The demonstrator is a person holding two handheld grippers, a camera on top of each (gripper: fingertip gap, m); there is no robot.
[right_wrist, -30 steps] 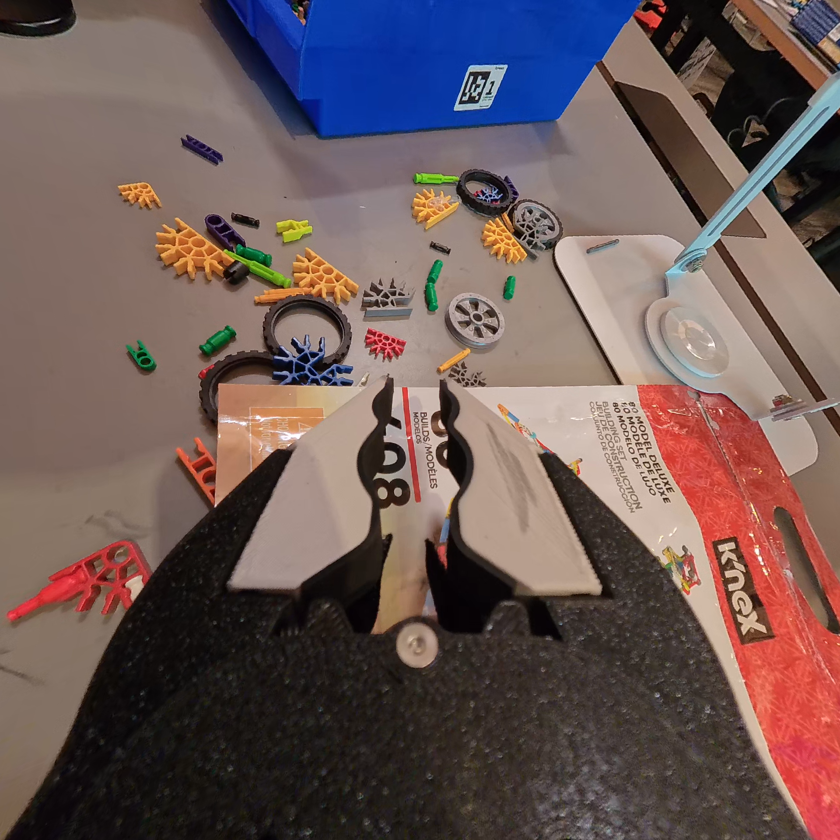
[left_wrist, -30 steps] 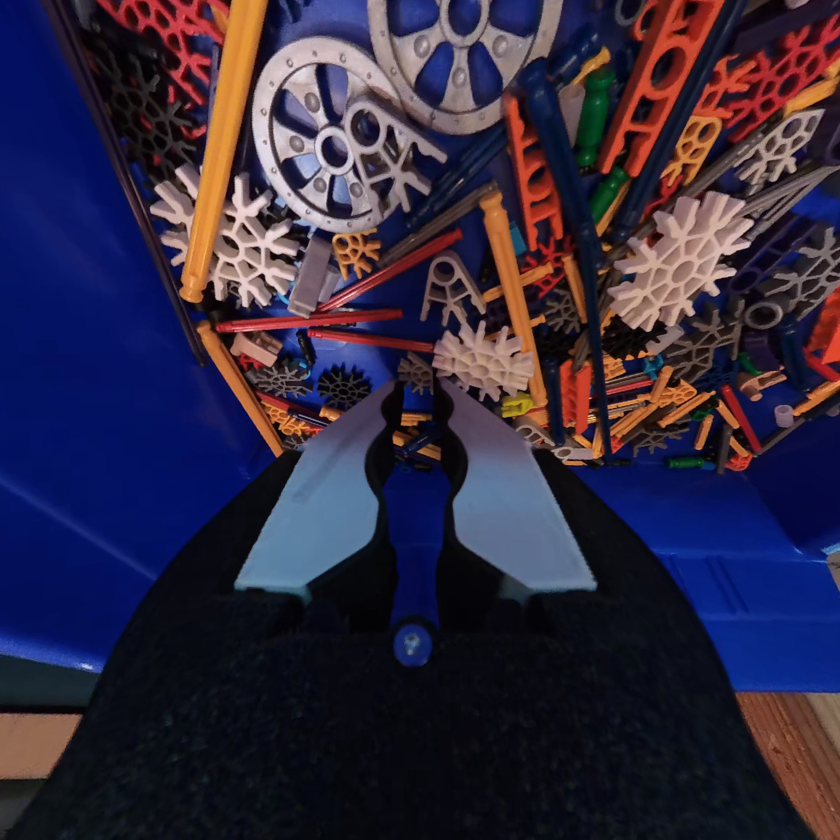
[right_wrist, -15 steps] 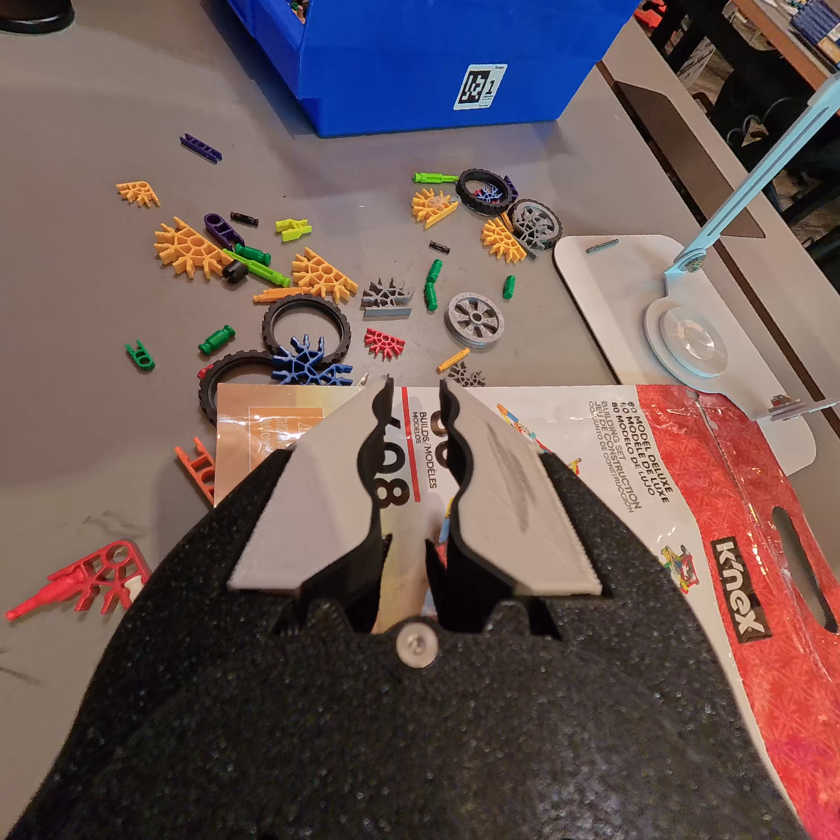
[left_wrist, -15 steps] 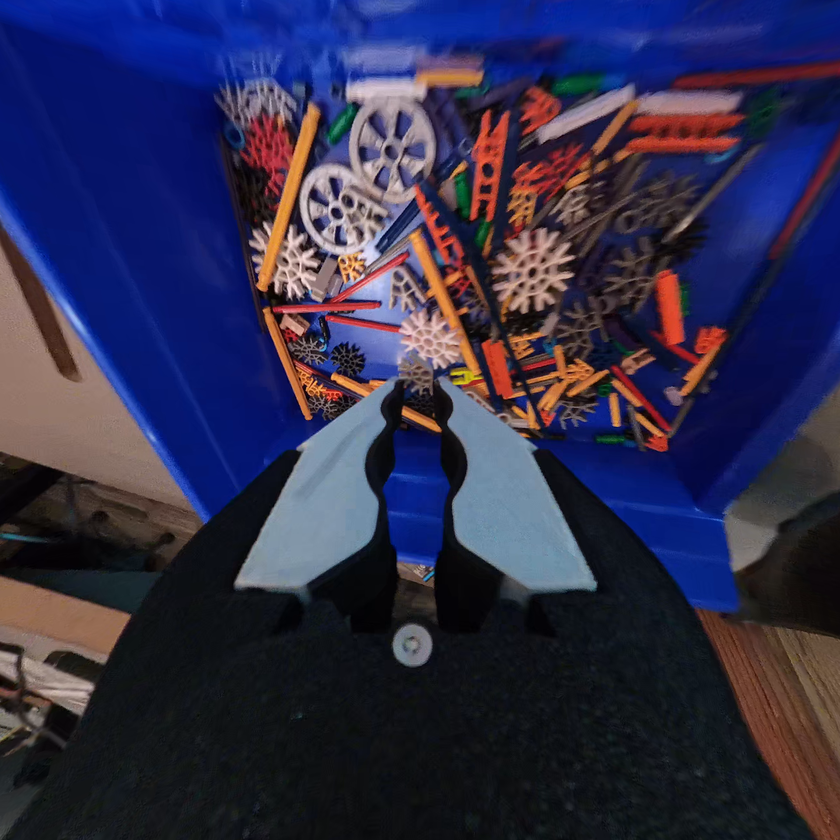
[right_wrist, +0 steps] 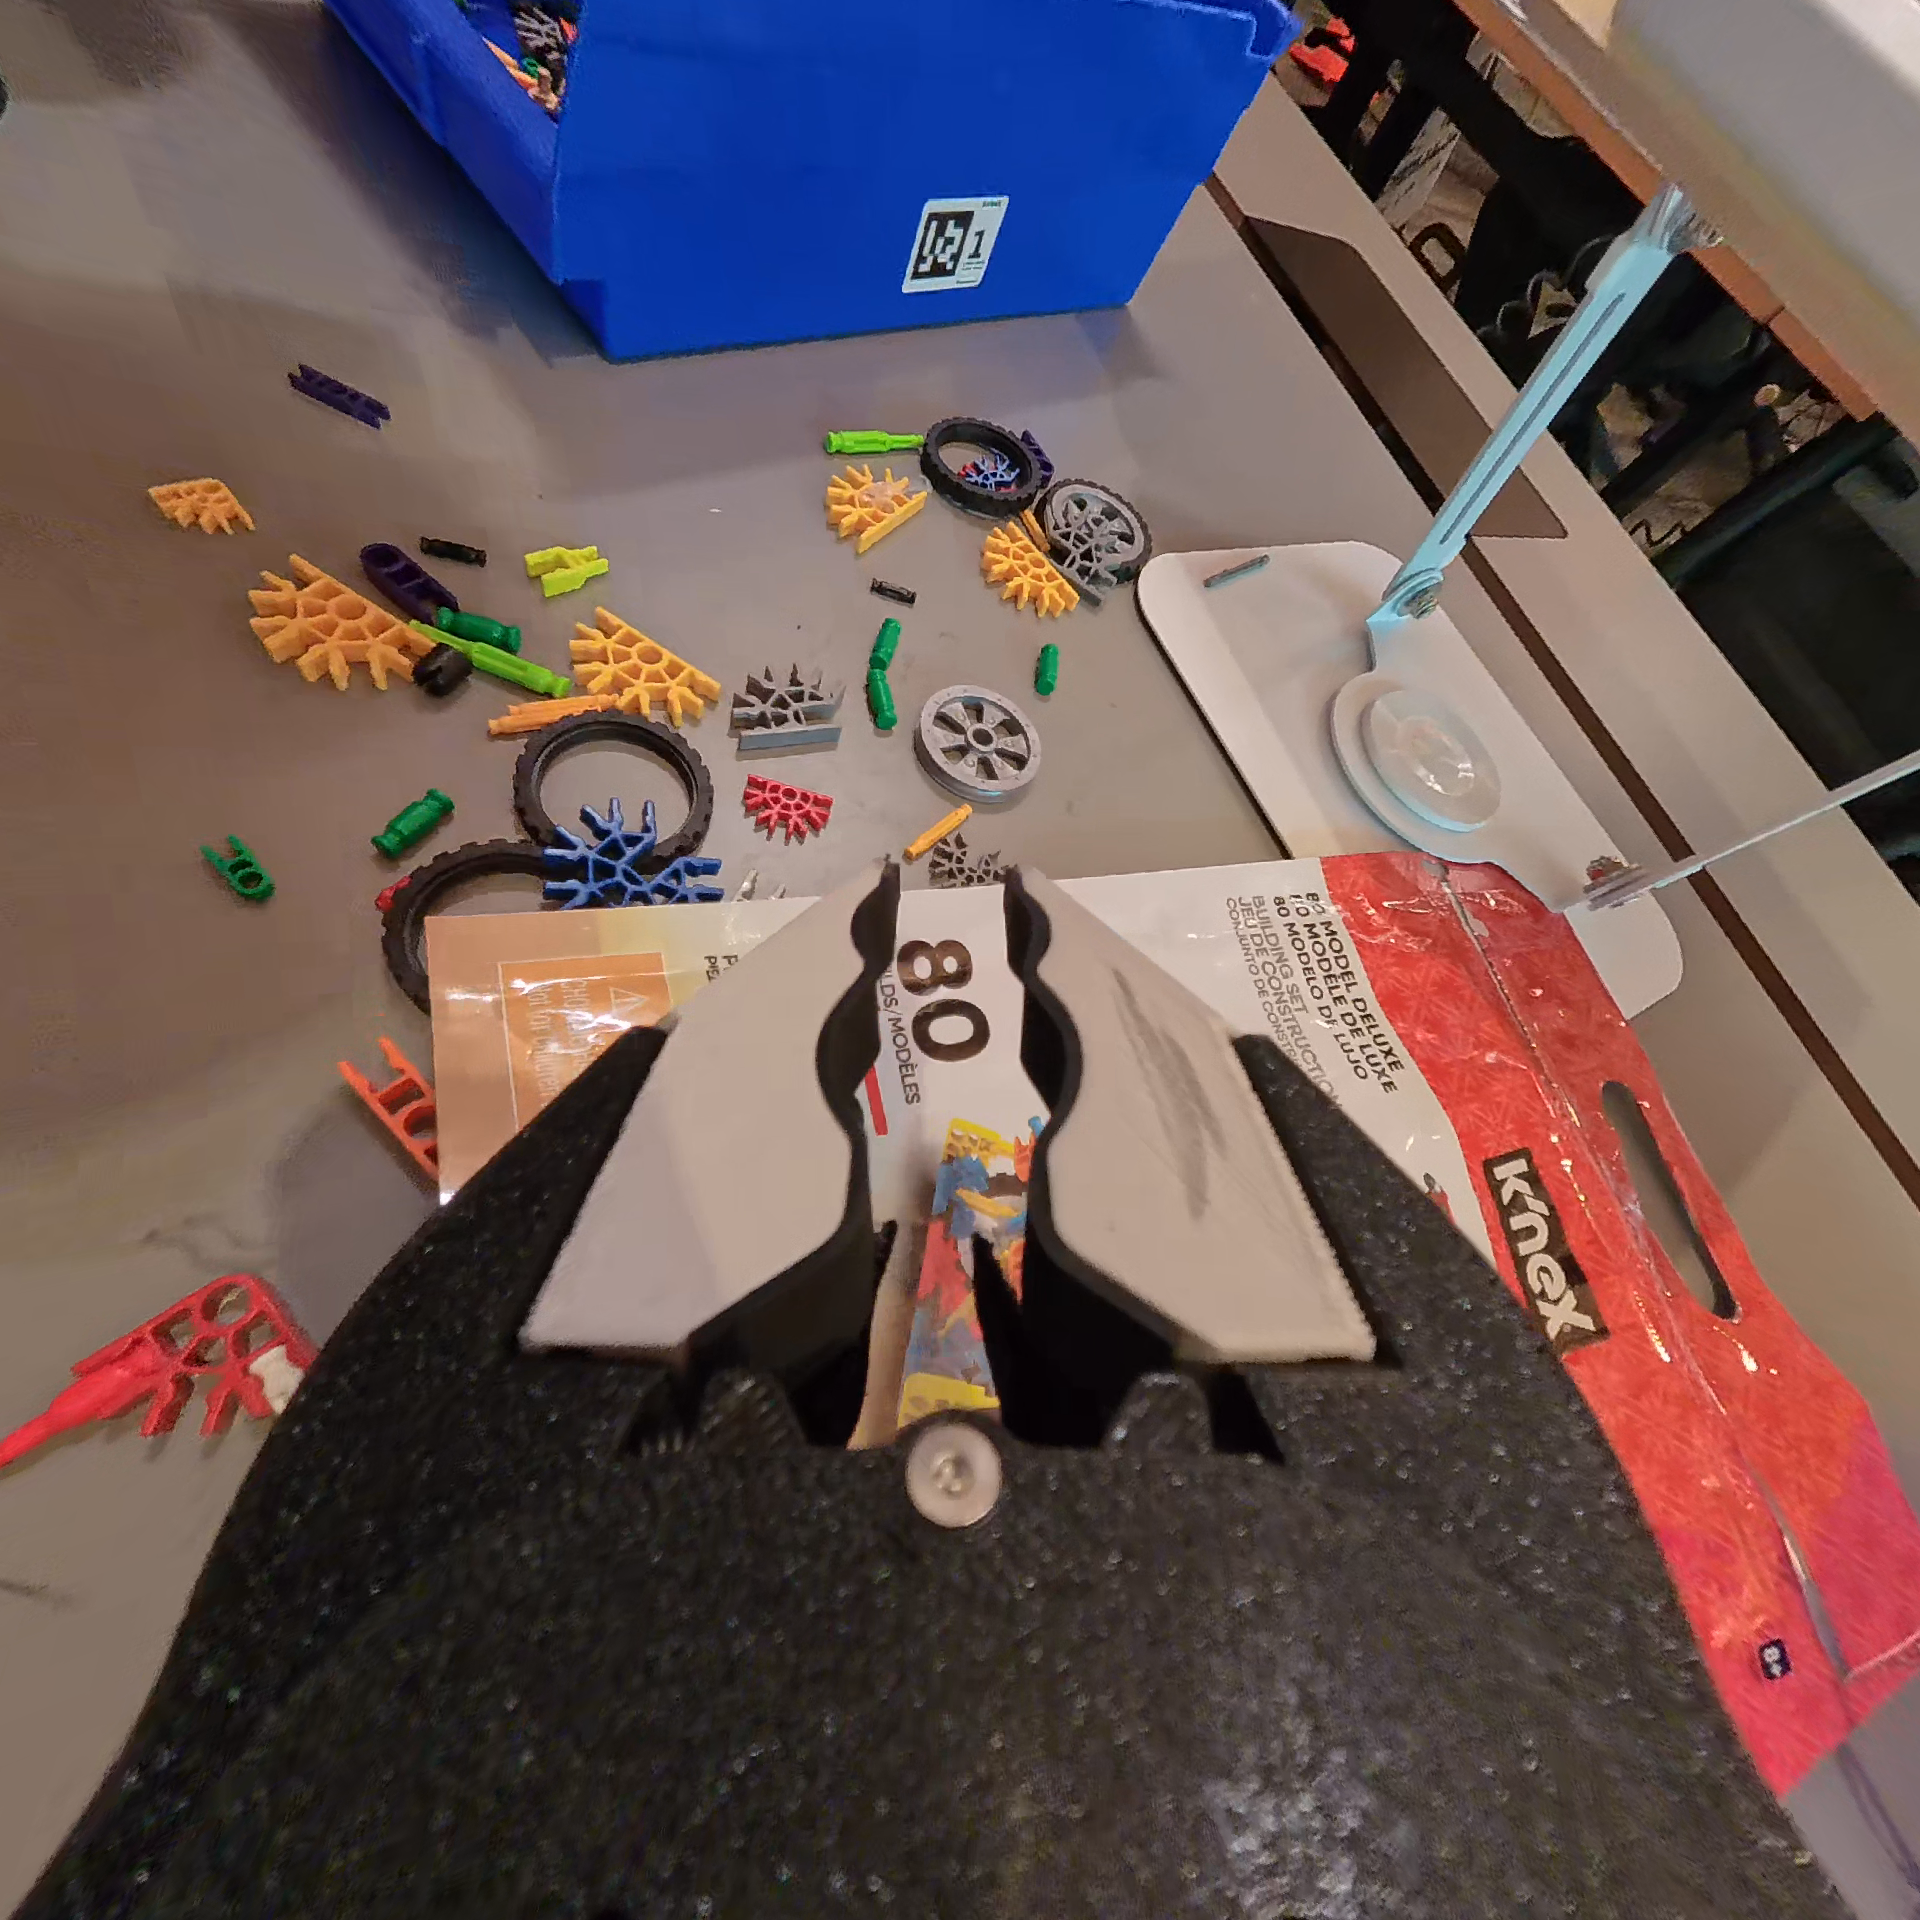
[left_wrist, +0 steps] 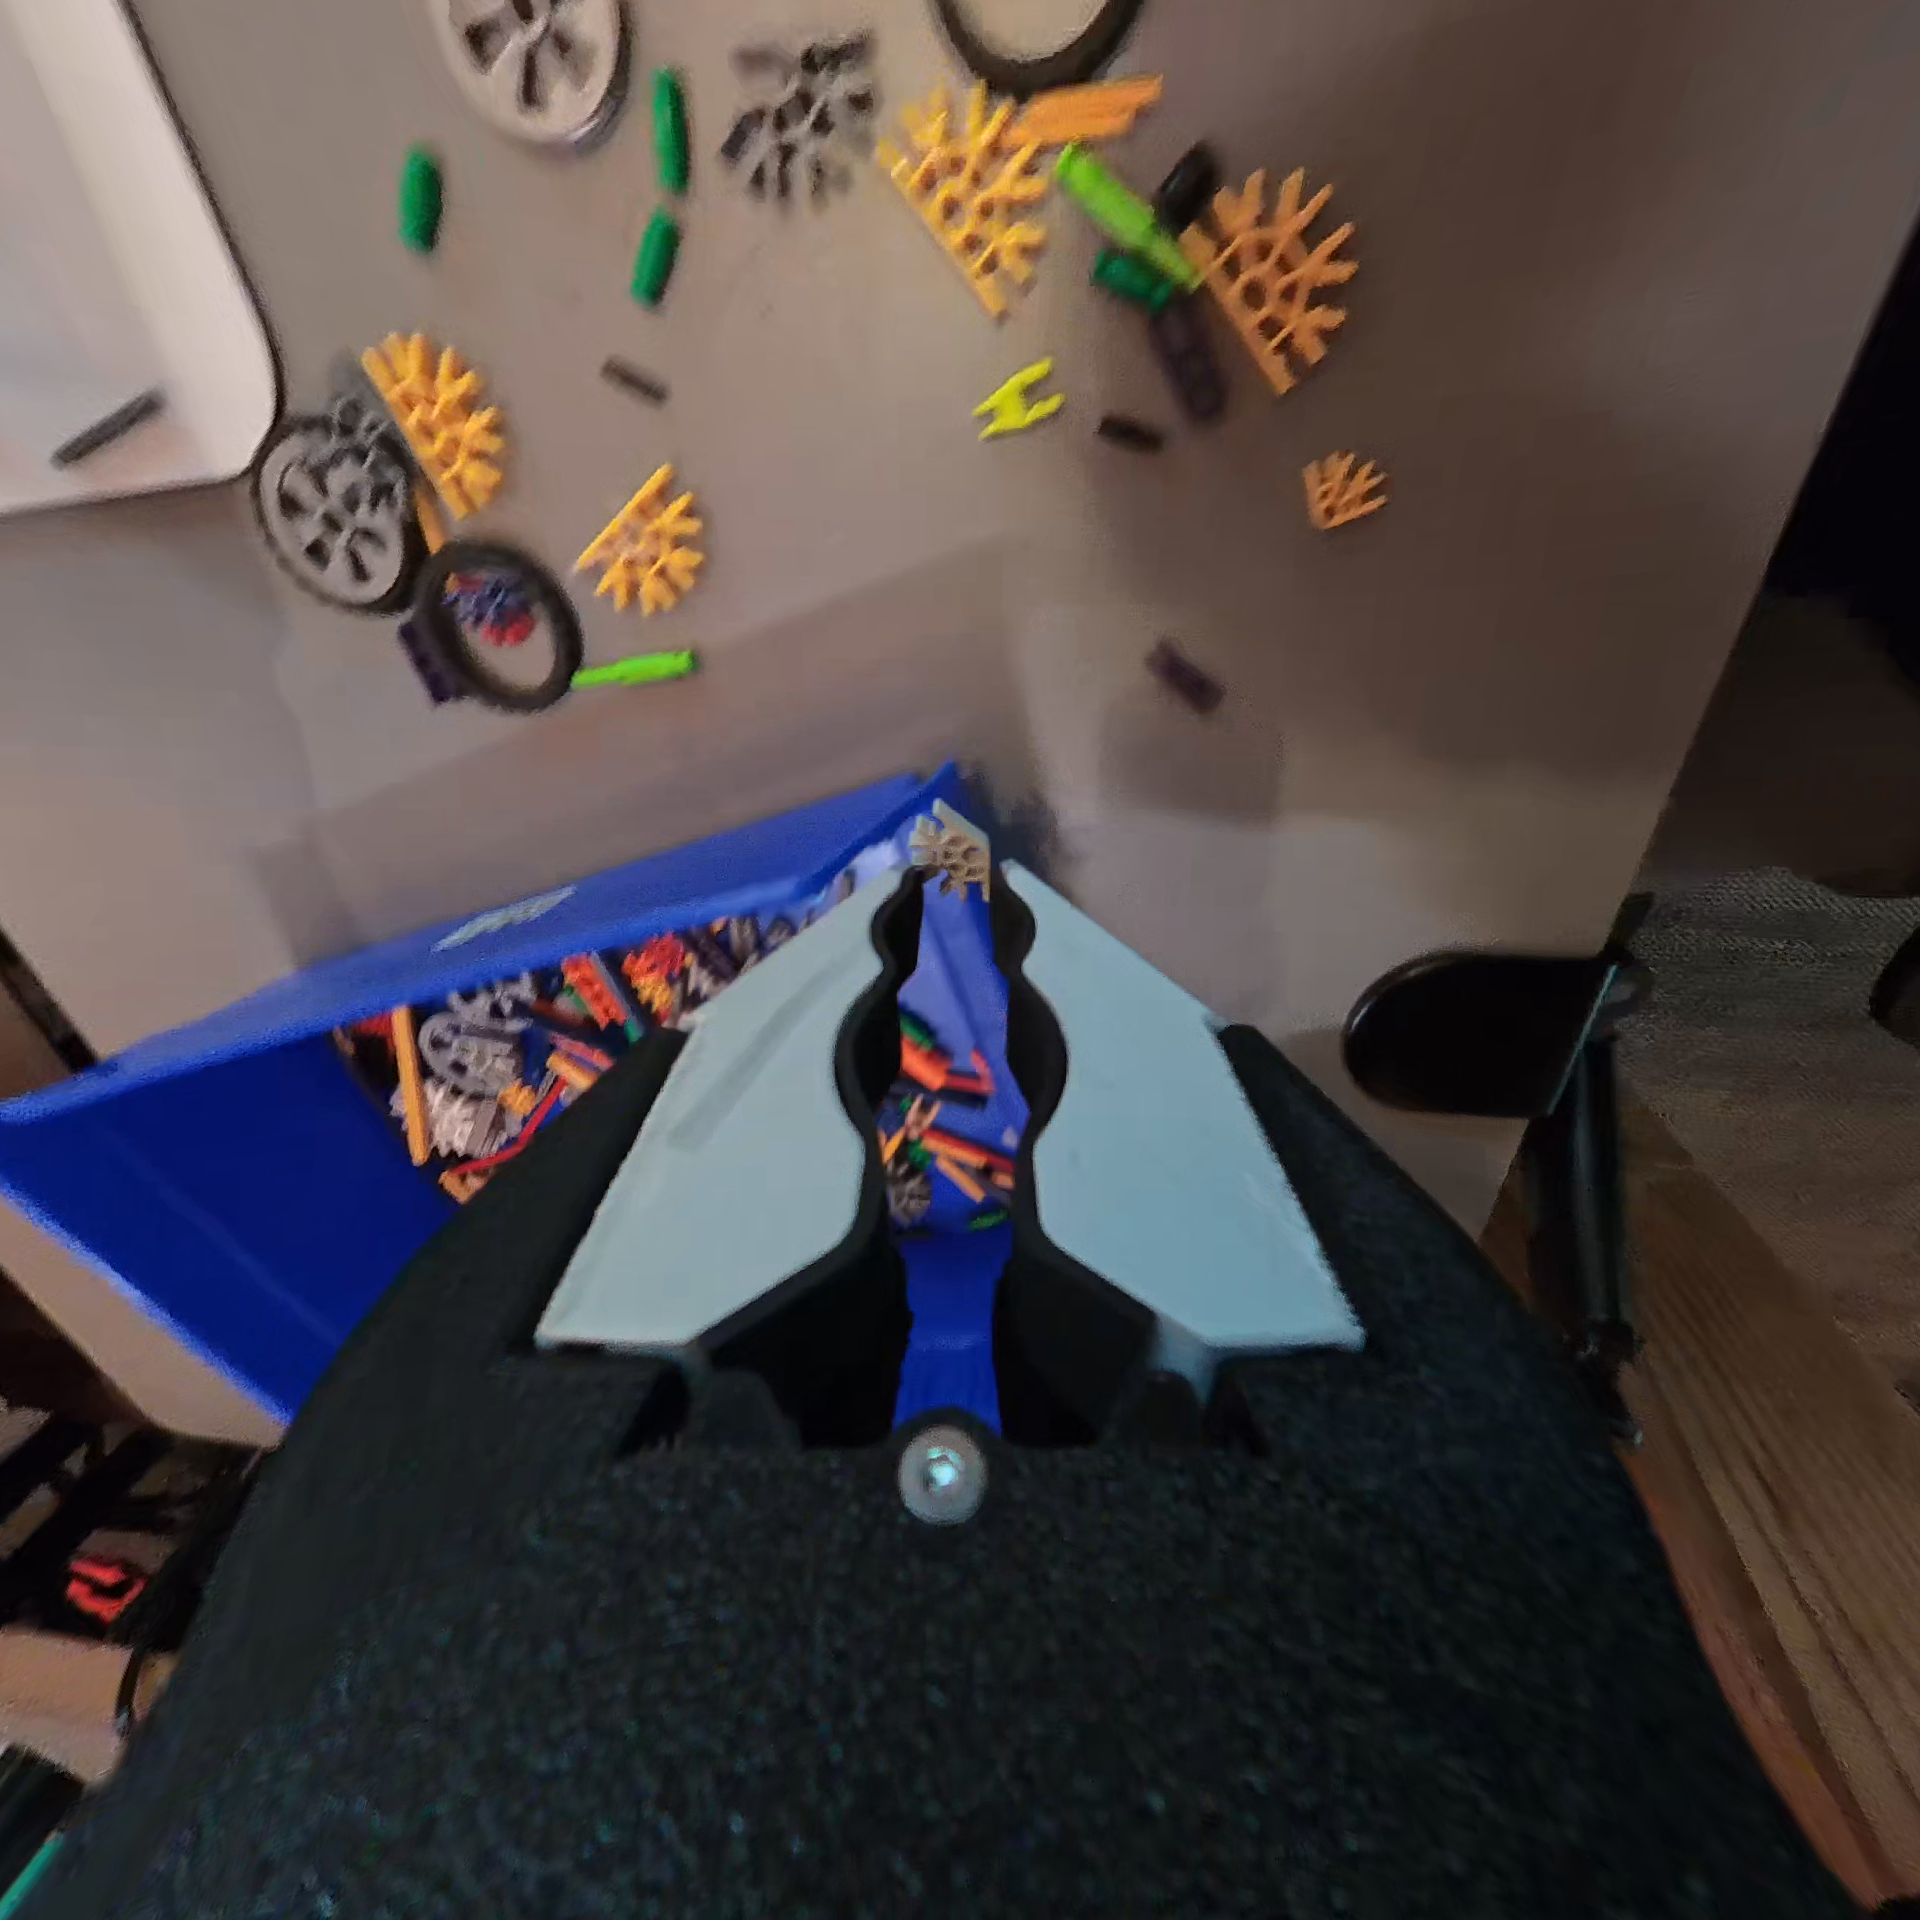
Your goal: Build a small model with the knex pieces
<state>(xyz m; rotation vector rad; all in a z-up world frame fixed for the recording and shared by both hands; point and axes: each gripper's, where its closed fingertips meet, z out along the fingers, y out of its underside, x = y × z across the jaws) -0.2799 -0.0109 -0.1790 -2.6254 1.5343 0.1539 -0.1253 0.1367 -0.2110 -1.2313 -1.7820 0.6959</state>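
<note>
The left gripper [left_wrist: 951, 883] is pinched onto a small tan-grey connector piece [left_wrist: 951, 854] at its fingertips, the jaws nearly together around it. It hangs above the near corner of a blue bin [left_wrist: 623, 914] filled with mixed rods, wheels and connectors. Beyond the bin, on the grey table [left_wrist: 883, 644], lie yellow fan-shaped connectors, a black tyre [left_wrist: 499, 623], a grey wheel [left_wrist: 332, 509] and short green rods; this view is blurred by motion.

The right gripper [right_wrist: 945, 883] stands with its jaws apart and nothing between them, poised over a printed toy bag [right_wrist: 1455, 1039] lying flat on the table. The bag is white at the middle and red toward its handle end, with a brand mark, large numerals and lines of small print across it. Just past the fingertips lie a blue snowflake connector [right_wrist: 623, 857], a black tyre ring [right_wrist: 613, 779], a red fan connector [right_wrist: 787, 805] and a grey spoked wheel [right_wrist: 977, 743]. Farther off stands the blue bin [right_wrist: 831, 156], bearing a white sticker with a square black code mark [right_wrist: 954, 244]. To the right a white board [right_wrist: 1299, 665] carries a pale blue bracket [right_wrist: 1507, 416].
</note>
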